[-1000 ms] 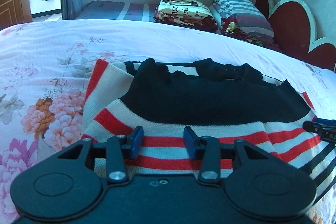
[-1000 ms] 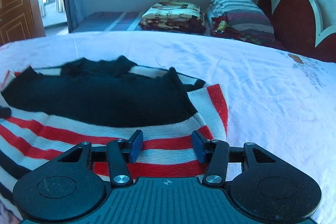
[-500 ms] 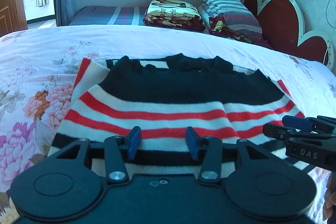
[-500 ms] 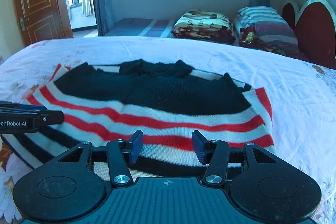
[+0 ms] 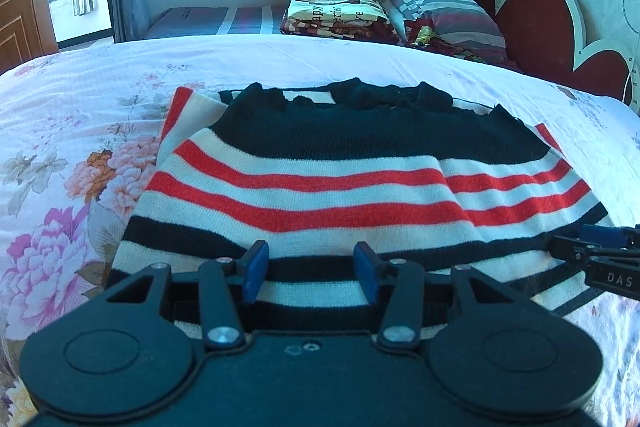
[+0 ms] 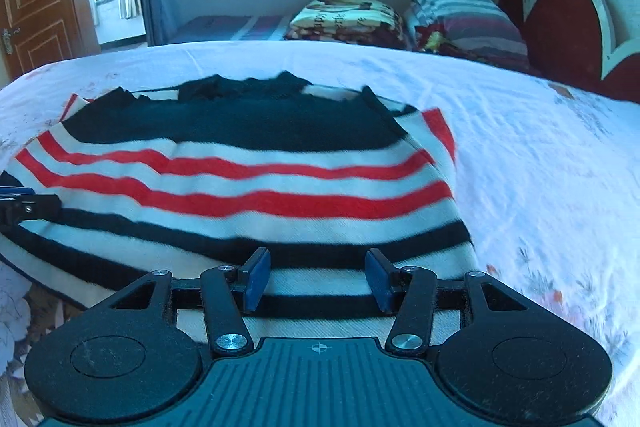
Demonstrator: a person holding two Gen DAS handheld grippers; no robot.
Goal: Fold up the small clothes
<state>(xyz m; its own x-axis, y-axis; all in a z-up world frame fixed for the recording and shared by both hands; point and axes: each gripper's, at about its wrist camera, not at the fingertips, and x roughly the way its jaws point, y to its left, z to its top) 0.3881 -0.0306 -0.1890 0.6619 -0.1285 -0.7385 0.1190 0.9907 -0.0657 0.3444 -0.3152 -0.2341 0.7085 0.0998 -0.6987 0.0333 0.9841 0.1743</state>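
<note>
Lying flat on the bed [image 5: 280, 67] with the flowery sheet, the striped sweater [image 5: 352, 179] looks partly folded, with its black part and both sides tucked in so it makes a neat block shape. Both tools hang just over its near edge: the left hand-held gripper [image 5: 311, 267] has its blue fingers [image 5: 254, 269] spread wide and holds nothing, and the right hand-held gripper [image 6: 318, 277] is spread wide and holds nothing too. I think one more fold is left, lifting the near striped edge up and over to the far side, to make it small.
</note>
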